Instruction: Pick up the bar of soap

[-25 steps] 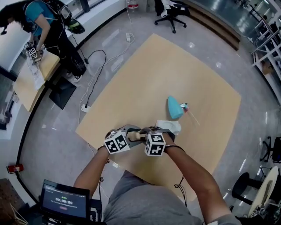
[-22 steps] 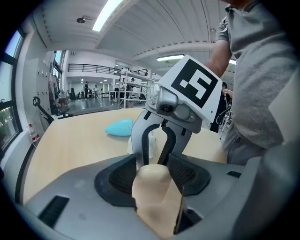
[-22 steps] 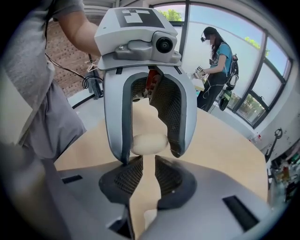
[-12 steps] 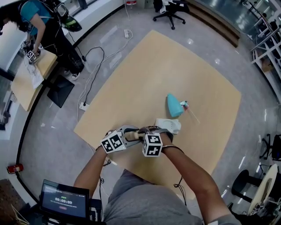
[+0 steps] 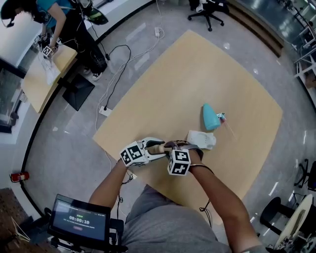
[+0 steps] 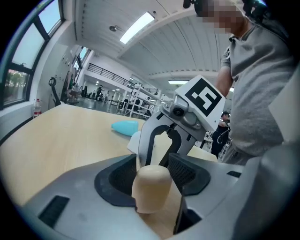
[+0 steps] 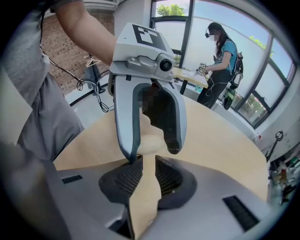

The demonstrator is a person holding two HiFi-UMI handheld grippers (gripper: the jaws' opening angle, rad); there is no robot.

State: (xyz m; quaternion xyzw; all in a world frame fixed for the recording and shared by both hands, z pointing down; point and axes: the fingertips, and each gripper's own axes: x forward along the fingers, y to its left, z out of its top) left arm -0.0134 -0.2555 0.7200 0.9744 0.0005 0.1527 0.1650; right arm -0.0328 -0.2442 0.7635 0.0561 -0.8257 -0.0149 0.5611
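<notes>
Pinched bar of soap (image 6: pixel 151 187) in both left gripper (image 6: pixel 152 172) and right gripper (image 7: pixel 143 177), over table's (image 5: pixel 197 74) near edge; seemingly lifted, pickup done.

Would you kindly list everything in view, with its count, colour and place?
table: one, light wood, centre.
soap: one, beige, over the table's near edge, gripped by both tongs.
cloth: one, white, on the table beyond the soap.
teal item: one, teal, beyond the cloth.
stick: one, pinkish, beside the teal item.
chair: one, black, floor beyond the table.
cables: several, black and white, floor left of the table.
screen: one, black, lower left.
other person: one, teal top, upper left at a desk.
left tongs: one, grey, shut on the soap.
right tongs: one, grey, shut on the soap.
</notes>
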